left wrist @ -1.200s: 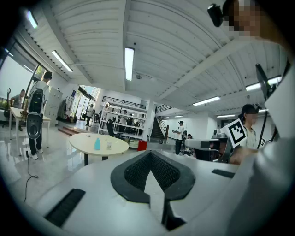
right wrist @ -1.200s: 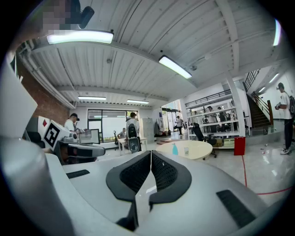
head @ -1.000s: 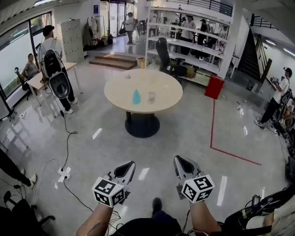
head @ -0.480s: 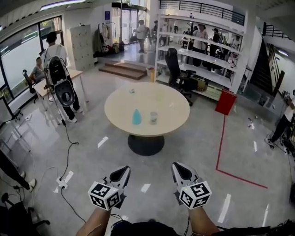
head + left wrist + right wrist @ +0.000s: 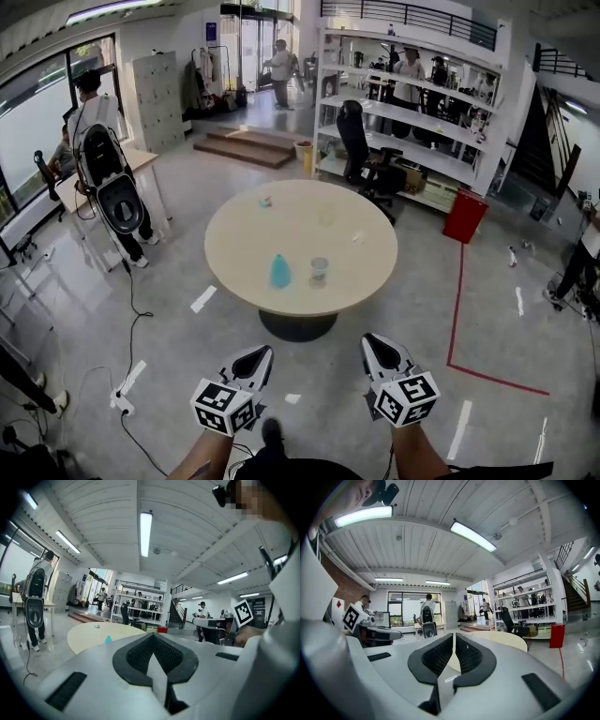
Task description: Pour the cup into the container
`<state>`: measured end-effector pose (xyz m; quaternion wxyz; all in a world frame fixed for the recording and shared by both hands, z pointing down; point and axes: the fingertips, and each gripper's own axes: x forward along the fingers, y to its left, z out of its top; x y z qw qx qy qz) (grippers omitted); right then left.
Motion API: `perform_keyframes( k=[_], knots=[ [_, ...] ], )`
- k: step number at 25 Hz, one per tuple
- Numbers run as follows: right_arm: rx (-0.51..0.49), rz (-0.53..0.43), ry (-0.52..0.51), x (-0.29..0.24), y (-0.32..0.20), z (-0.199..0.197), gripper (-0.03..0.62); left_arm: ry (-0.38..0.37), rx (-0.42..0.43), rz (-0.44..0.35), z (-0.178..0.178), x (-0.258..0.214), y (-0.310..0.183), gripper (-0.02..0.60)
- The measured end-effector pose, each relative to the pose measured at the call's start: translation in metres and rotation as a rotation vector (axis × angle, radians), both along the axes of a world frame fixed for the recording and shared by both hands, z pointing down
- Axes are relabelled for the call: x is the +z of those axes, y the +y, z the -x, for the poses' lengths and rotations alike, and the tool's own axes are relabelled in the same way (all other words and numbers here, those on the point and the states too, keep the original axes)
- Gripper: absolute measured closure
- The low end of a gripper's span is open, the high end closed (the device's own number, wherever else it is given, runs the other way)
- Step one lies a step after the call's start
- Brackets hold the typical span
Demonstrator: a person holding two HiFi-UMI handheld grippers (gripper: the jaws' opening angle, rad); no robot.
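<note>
A round beige table (image 5: 356, 281) stands ahead on a dark pedestal. Near its front edge stand a small blue vessel (image 5: 279, 271) and, just to its right, a clear cup (image 5: 320, 271). My left gripper (image 5: 258, 354) and right gripper (image 5: 375, 345) are held side by side low in the head view, well short of the table, both pointing at it. In the left gripper view the left gripper's (image 5: 152, 637) pads meet with nothing between them, and the blue vessel (image 5: 108, 639) shows far off on the table. The right gripper (image 5: 454, 635) is shut and empty too.
A person with a backpack rig (image 5: 103, 178) stands by a desk at the left. Shelving (image 5: 412, 103), an office chair (image 5: 354, 131) and a red bin (image 5: 465, 216) lie behind the table. A red tape line (image 5: 457, 309) and a cable with power strip (image 5: 122, 398) mark the floor.
The table with the blue vessel and clear cup has come closer and lower in the head view. Both grippers travelled forward toward it, staying shut and side by side.
</note>
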<state>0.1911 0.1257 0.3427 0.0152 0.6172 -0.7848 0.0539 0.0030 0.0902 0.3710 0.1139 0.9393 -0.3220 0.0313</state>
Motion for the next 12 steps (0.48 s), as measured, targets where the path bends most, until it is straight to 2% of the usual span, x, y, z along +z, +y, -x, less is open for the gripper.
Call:
perform_keyframes(
  k=[5, 12],
  knots=[
    [0.035, -0.009, 0.004, -0.005, -0.077, 0.009, 0.585, 0.018, 0.044, -0.014, 0.008, -0.005, -0.082, 0.581],
    [0.048, 0.011, -0.003, 0.007, -0.153, 0.015, 0.585, 0.046, 0.043, -0.007, 0.014, 0.004, -0.166, 0.581]
  ],
)
